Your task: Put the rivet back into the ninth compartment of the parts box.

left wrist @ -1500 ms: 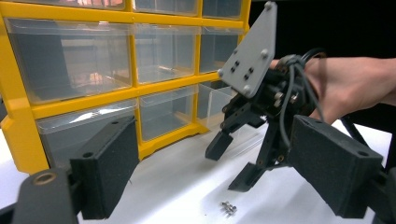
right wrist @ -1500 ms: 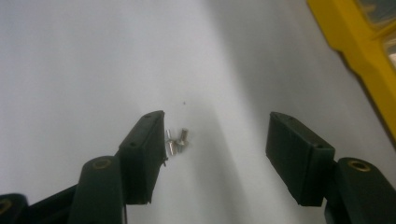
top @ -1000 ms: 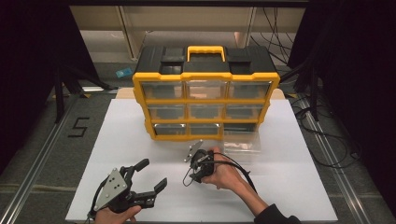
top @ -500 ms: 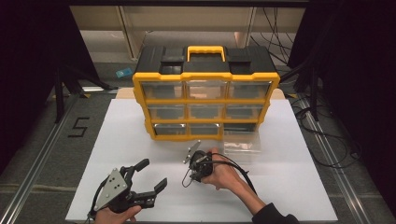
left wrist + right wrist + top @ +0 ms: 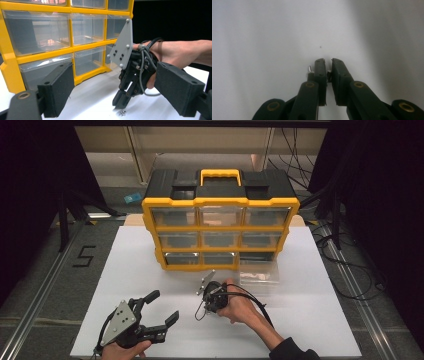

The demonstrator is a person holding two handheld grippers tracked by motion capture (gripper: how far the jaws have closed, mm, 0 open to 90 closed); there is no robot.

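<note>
My right gripper (image 5: 209, 306) points down at the white table top (image 5: 310, 320) in front of the organizer. Its jaws have just been closing and now stand shut, with a tiny silver screw (image 5: 328, 73) pinched between the pads. A second small screw (image 5: 309, 68) lies just left of the jaws. From the left gripper view, the right gripper (image 5: 119, 103) has its tips on the table beside loose screws (image 5: 122, 113). My left gripper (image 5: 162, 306) rests low at the front left, open and holding nothing, its pads (image 5: 56, 90) wide apart.
A yellow and black drawer organizer (image 5: 220, 227) with clear drawers stands at the table's back. One clear drawer (image 5: 257, 276) lies pulled out on the table in front of its bottom right slot (image 5: 257, 256). Cables trail over the floor at the right.
</note>
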